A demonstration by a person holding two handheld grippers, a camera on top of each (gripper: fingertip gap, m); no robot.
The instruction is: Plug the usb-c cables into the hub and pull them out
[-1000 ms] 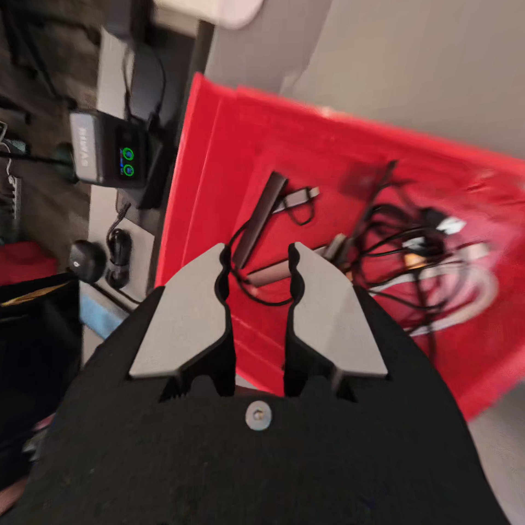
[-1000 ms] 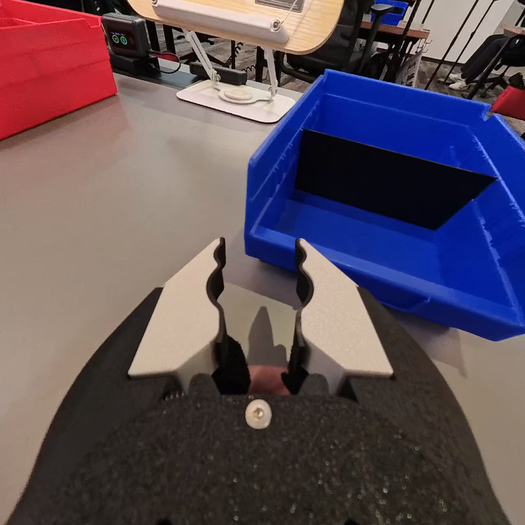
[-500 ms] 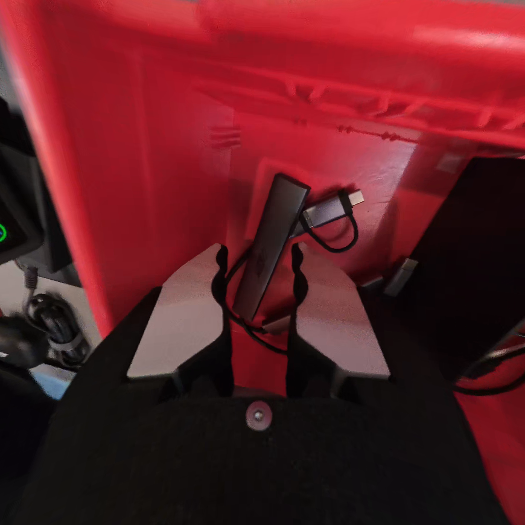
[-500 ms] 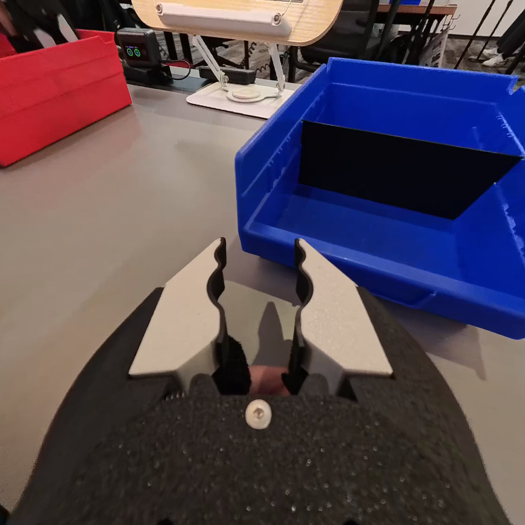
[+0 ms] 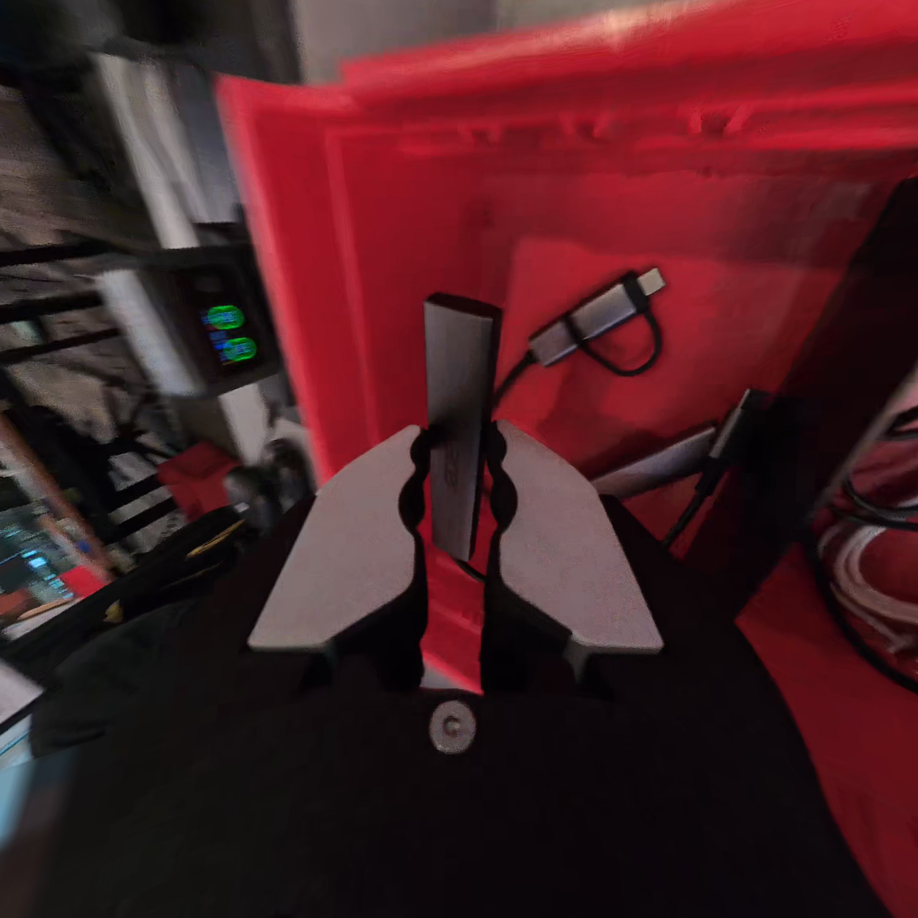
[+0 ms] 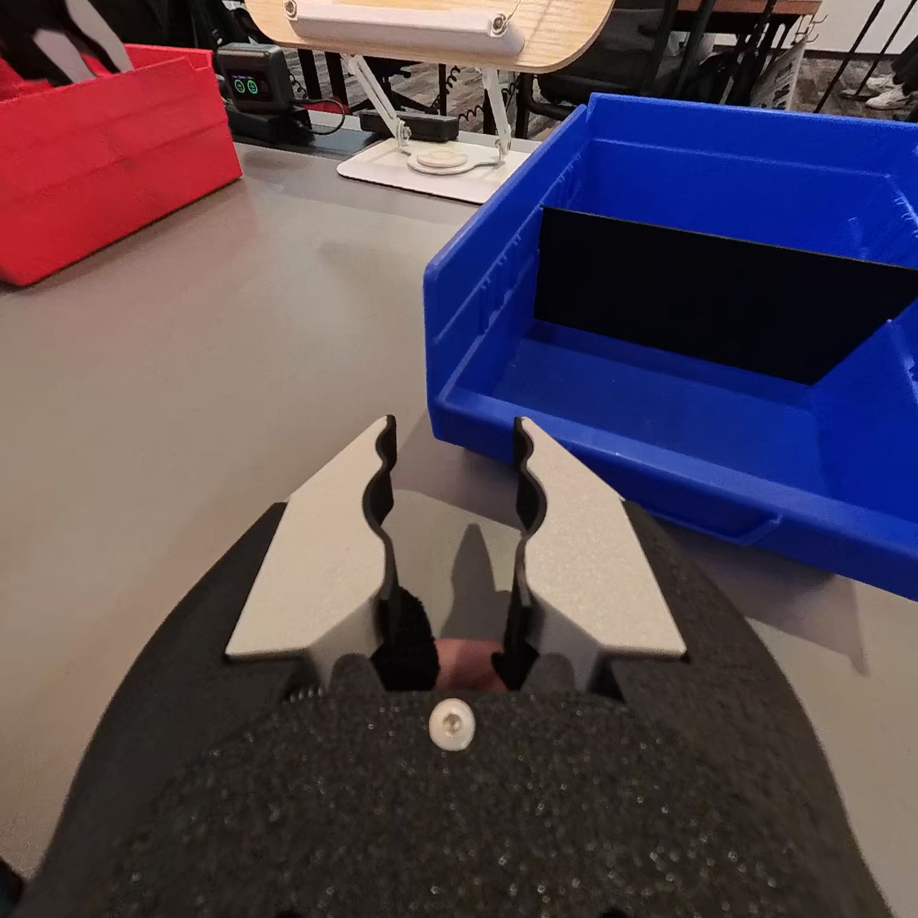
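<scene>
Blurring smears most of the left wrist view, so the shelves and clutter left of the red bin (image 5: 387, 208) are hard to make out; only a small dark device (image 5: 226, 335) with green lights reads clearly there. Inside that bin the left gripper (image 5: 457, 432) has its jaws drawn in against the sides of the grey hub (image 5: 459, 392), which stands on end between them, its far end sticking out past the fingertips. The hub's lower end and its black lead vanish behind the fingers. Its plug (image 5: 596, 323), with a small looped adapter, lies on the bin floor to the right. A second grey connector (image 5: 660, 462) lies nearby, and coiled cables (image 5: 864, 561) are cut off at the right edge.

Only the right wrist view shows the grey table (image 6: 174, 372), sharp and clear. There the right gripper (image 6: 454, 432) hovers with jaws parted and nothing between them, just before a blue bin (image 6: 477, 308) holding a black divider (image 6: 695, 293). The red bin sits far left, its contents hidden by its wall, with the left gripper partly cut off above it.
</scene>
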